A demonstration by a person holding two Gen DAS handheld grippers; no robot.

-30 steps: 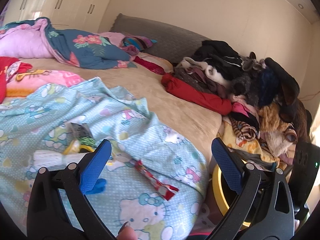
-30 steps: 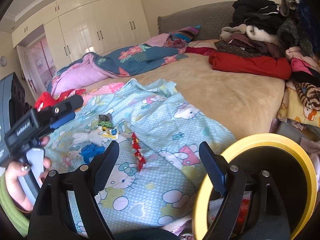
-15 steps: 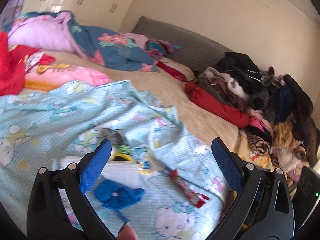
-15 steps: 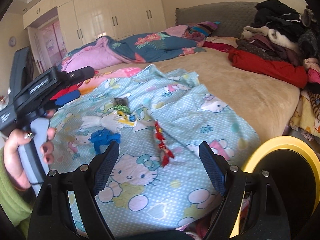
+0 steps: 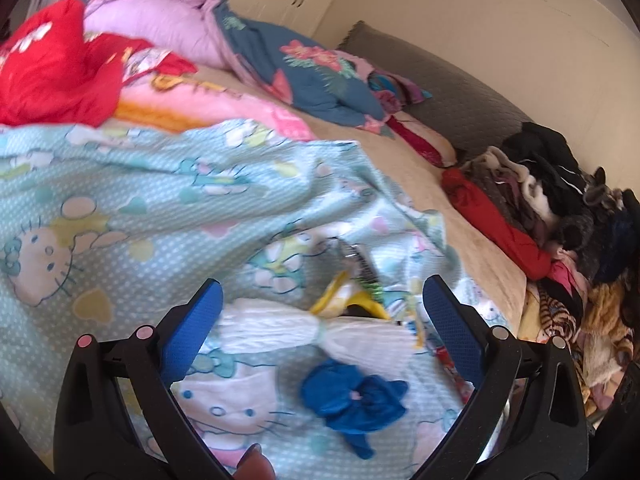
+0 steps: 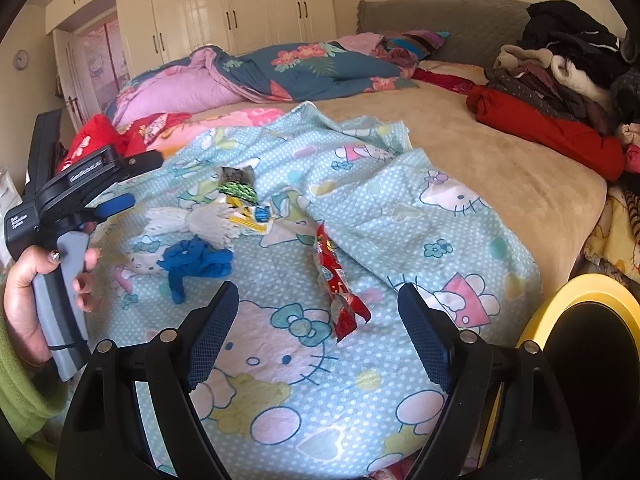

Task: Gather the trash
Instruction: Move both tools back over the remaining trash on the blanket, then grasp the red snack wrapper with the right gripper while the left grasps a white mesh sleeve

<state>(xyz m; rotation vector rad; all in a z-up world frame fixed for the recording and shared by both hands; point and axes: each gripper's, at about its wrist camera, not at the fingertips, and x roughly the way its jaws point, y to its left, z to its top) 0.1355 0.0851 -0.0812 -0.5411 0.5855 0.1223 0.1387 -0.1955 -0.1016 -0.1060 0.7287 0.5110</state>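
Trash lies on a light blue cartoon-cat sheet [image 6: 400,216]. A crumpled blue glove [image 5: 352,398] [image 6: 196,260], a white twisted paper wad [image 5: 312,330] [image 6: 192,220], a yellow wrapper [image 5: 352,300] [image 6: 248,220], a green-and-grey packet [image 5: 360,264] [image 6: 238,184] and a red wrapper [image 6: 336,284] are there. My left gripper [image 5: 320,324] stands open just above the white wad and blue glove. It also shows at the left of the right wrist view, in a hand [image 6: 24,292]. My right gripper [image 6: 318,332] is open, near the red wrapper's lower end.
A yellow-rimmed black bin [image 6: 592,344] stands at the bed's right corner. A heap of clothes [image 6: 560,64] with a red garment [image 5: 496,228] fills the bed's right side. A pink-and-blue quilt [image 6: 256,72] and red cloth [image 5: 56,68] lie further back.
Both grippers came forward and lower over the sheet. The left one swung left, so the white wad and blue glove now lie between its fingers. The red wrapper is nearer the right gripper.
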